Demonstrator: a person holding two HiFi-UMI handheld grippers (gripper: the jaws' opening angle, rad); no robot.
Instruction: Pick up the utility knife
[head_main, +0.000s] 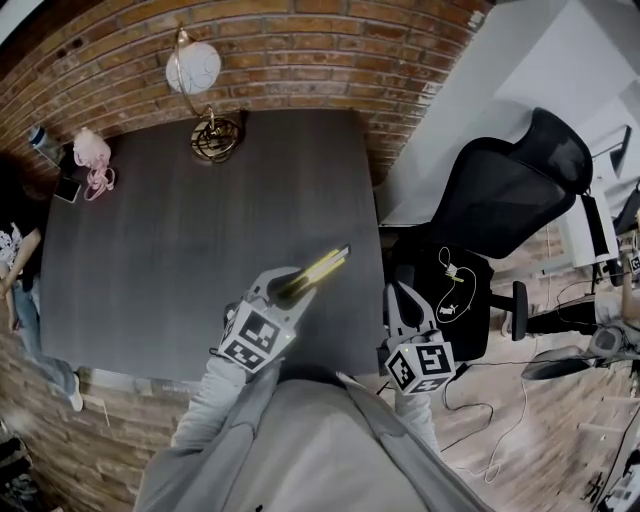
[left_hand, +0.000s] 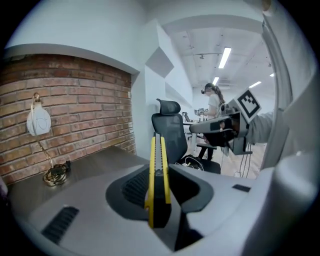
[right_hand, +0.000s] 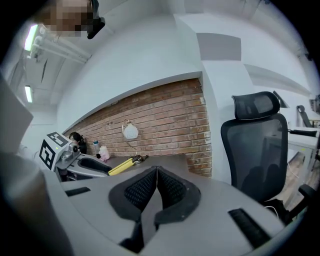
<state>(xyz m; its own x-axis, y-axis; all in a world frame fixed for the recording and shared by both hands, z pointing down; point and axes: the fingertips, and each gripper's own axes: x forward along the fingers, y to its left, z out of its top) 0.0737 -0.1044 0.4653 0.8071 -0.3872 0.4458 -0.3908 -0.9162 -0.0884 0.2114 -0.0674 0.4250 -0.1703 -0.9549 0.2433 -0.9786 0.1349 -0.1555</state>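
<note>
Yellow and black, that's the utility knife (left_hand: 157, 180), and we have it clamped in the left gripper (head_main: 287, 287). Both ribbed pads press on its rear half, one from each side. The knife stands on edge between the jaws, and its front half runs straight out past the fingertips. From the head view it angles away up and to the right of that gripper.

Just to the right of it is the right gripper (right_hand: 156, 187), jaws pressed together and nothing between them. Its marker cube faces us in the head view. In the left gripper view it sits up and off to the right.

Below and ahead of the left gripper lies the dark grey table (head_main: 180, 250), and the knife is held off its surface. The right gripper hangs just past the table's near right corner.

Well ahead of the left gripper, at the table's far edge against the brick wall (head_main: 300, 50), we see a globe lamp (head_main: 193, 68) on a coiled brass base. Far off to that gripper's left, at the far corner, sits a pink object (head_main: 92, 150) we cannot identify. Ahead and to the right of the right gripper stands a black mesh office chair (right_hand: 255, 140).
</note>
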